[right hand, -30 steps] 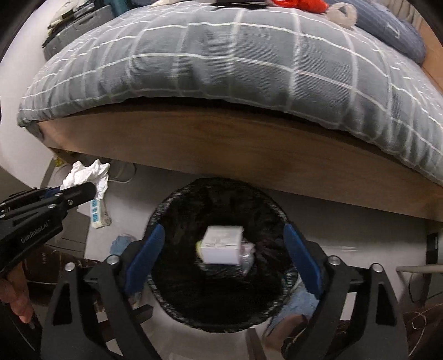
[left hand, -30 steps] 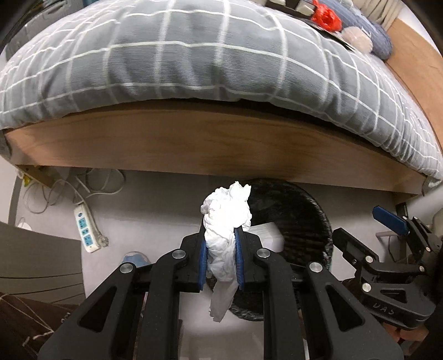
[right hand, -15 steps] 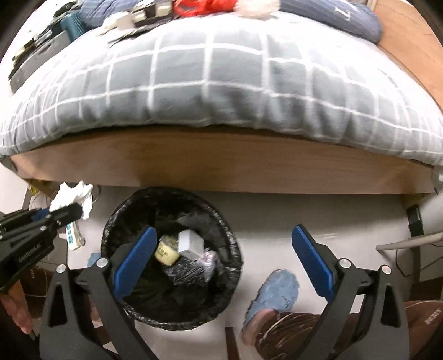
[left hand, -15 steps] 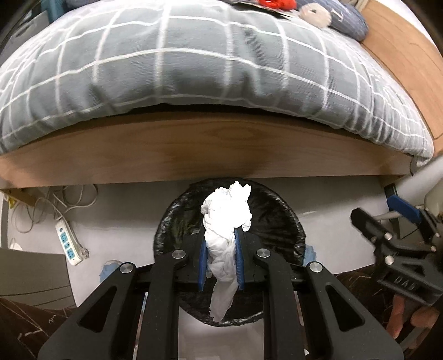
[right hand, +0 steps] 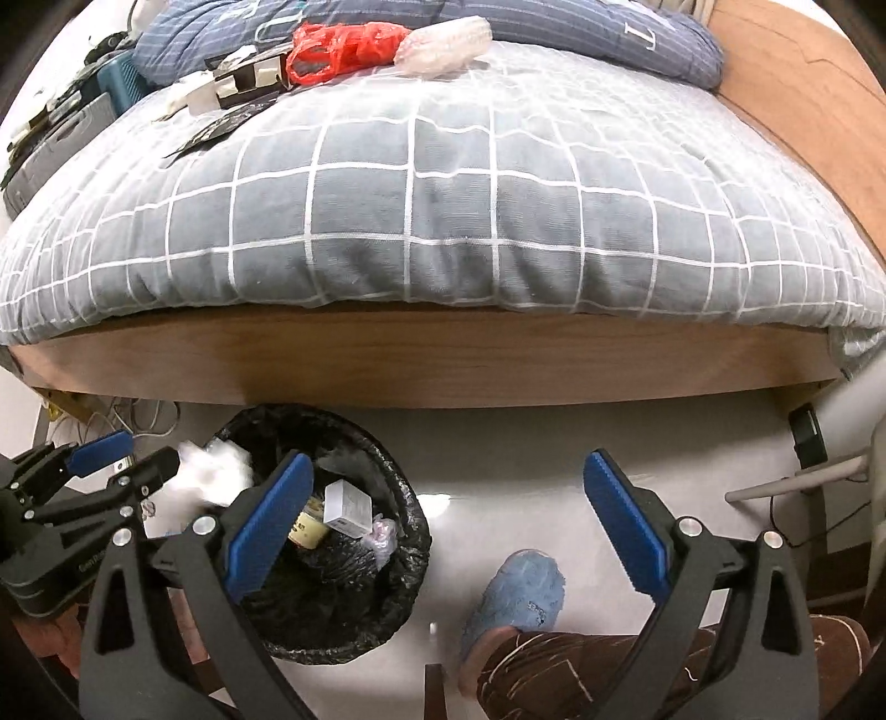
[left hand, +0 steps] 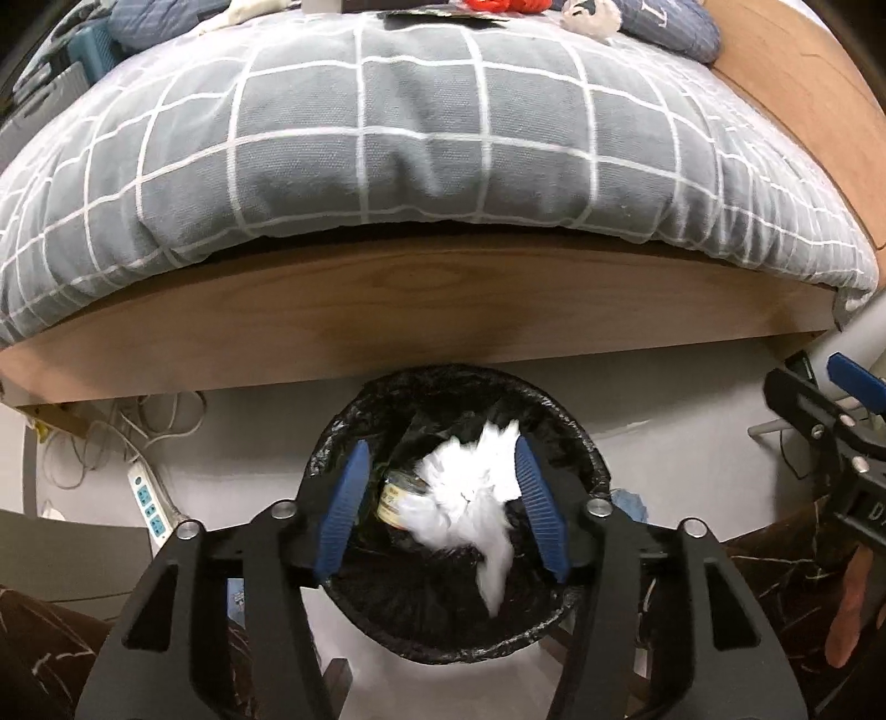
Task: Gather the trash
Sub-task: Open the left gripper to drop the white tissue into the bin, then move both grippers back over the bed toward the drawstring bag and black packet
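My left gripper (left hand: 440,473) is open above the black-lined trash bin (left hand: 332,448). A crumpled white tissue (left hand: 470,498), blurred, hangs free between its blue pads (left hand: 346,501) over the bin's mouth. In the right wrist view the same tissue (right hand: 207,476) shows at the left gripper's tips, at the bin's (right hand: 410,531) left rim. The bin holds a small white box (right hand: 346,507) and a yellow-labelled jar (right hand: 307,526). My right gripper (right hand: 443,504) is open and empty over the floor to the right of the bin.
A bed with a grey checked duvet (right hand: 443,210) and wooden frame (right hand: 421,360) stands behind the bin. On it lie a red plastic bag (right hand: 332,47) and other litter. A power strip (left hand: 147,498) and cables lie at left. A blue slipper (right hand: 520,592) is near the right gripper.
My left gripper has opened over the bin and let go of the tissue, which is dropping. The right gripper has moved right, away from the bin.
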Available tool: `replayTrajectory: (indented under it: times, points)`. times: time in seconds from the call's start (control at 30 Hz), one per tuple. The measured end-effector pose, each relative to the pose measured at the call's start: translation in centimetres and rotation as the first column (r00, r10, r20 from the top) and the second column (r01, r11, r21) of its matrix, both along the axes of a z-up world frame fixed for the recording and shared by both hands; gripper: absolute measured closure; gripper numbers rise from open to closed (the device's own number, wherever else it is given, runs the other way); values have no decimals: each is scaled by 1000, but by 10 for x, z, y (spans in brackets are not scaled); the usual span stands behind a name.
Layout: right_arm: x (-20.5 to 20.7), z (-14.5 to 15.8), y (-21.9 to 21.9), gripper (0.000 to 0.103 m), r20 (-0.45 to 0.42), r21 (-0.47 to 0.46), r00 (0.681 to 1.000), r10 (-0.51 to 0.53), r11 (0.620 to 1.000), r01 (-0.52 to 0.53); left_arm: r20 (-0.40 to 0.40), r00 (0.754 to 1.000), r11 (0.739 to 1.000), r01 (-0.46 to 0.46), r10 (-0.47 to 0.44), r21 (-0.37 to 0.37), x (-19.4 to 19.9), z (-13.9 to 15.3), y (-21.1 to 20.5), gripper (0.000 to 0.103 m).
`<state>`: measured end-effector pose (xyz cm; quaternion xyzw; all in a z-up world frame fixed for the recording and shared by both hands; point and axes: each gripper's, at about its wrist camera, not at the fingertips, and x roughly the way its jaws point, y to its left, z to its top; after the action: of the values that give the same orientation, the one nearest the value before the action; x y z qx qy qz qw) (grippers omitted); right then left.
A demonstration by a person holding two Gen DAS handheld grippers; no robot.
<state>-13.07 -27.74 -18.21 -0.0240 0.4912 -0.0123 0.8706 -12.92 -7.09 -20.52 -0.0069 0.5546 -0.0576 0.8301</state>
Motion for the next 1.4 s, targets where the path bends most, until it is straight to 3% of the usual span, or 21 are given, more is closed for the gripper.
replayTrajectory:
  times: [0.2,0.43,0.77,1.0,1.4]
  points:
    - [2,5,5,9,15,11,1000,-4,1000,3,19,999,999,-45,46,-6,2,3,16,28]
    - [6,24,23,9,63,21,997,34,999,-35,108,990,996,-90,87,18,7,33,33,6]
    - [4,74,39,8,176,30,983,47,998,-53,206,966,987,-162,159,-3,8,83,65,6]
    - [5,112,47,8,251,32,967,41,998,-51,291,941,984,-176,173,-15,14,134,75,6]
    - [46,145,77,8,299,48,951,79,994,-98,350,909,973,-229,225,-28,62,171,113,6]
